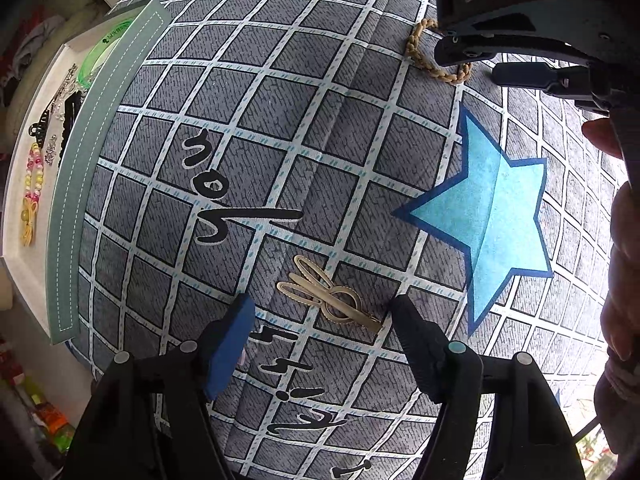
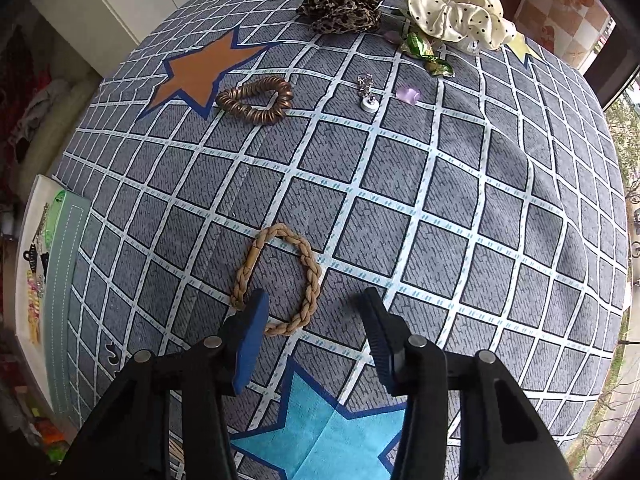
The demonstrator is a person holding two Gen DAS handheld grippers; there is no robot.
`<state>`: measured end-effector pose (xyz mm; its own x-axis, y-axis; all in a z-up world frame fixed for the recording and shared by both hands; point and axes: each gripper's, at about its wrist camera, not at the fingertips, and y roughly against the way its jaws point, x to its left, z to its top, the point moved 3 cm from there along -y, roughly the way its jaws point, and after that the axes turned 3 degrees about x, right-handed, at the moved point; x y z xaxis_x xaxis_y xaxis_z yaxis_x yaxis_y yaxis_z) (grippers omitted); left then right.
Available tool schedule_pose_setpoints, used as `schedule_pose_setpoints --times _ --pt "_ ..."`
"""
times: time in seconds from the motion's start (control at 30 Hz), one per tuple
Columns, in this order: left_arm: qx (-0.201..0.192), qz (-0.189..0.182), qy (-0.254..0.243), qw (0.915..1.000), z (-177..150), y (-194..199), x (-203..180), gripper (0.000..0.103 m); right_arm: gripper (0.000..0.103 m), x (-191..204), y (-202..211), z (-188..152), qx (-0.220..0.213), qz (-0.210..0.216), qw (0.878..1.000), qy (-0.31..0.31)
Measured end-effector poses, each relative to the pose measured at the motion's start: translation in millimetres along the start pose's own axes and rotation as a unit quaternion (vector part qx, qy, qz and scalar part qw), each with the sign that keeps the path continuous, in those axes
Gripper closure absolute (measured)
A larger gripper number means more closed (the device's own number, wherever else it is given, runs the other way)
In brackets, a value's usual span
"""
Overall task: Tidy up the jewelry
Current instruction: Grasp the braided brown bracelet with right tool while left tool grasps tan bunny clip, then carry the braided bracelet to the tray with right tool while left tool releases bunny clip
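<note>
A gold hair clip (image 1: 330, 298) lies on the grey grid tablecloth, between and just ahead of the fingertips of my open, empty left gripper (image 1: 324, 312). A tan braided bracelet (image 2: 280, 276) lies on the cloth; my right gripper (image 2: 316, 308) is open and empty over its near side. In the left wrist view the bracelet (image 1: 420, 52) shows partly under the right gripper (image 1: 500, 28). A white tray (image 1: 24, 92) at the left edge holds a green bangle (image 1: 100, 50), a pink and yellow bead bracelet (image 1: 33, 176) and black clips (image 1: 70, 112).
Farther back lie a bronze spiral hair tie (image 2: 258, 100), a leopard scrunchie (image 2: 342, 8), a cream dotted scrunchie (image 2: 456, 4), a small silver earring (image 2: 366, 94), a lilac bead (image 2: 408, 94) and green wrappers (image 2: 424, 50). A blue star (image 1: 488, 216) is printed on the cloth.
</note>
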<state>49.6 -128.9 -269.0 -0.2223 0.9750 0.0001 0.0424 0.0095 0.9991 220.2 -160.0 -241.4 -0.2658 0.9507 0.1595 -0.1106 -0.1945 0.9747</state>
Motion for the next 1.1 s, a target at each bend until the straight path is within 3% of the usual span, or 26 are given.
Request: schedule_pose_setpoints --times 0.2,0.27,0.63,0.9,1.1 --pt "-0.011 -0.001 -0.033 0.9994 4 1 -38 0.059 0.076 10 -4 2 -0.002 -0.039 0.999 0.031" --pt "-0.014 -0.003 -0.041 0.999 6 4 -46 0.075 0.095 10 -4 3 -0.002 -0.037 0.999 0.033" --pt "-0.03 -0.071 -0.063 0.995 11 24 -27 0.076 0.096 -29 17 -28 -0.009 0.045 0.999 -0.023" --pt "-0.037 -0.062 -0.086 0.9936 13 45 6 0.076 0.096 -45 41 -65 0.002 0.094 0.993 -0.072" --pt "-0.053 -0.049 -0.108 0.9916 22 74 19 0.076 0.096 -48 52 -86 0.012 0.104 0.99 -0.093"
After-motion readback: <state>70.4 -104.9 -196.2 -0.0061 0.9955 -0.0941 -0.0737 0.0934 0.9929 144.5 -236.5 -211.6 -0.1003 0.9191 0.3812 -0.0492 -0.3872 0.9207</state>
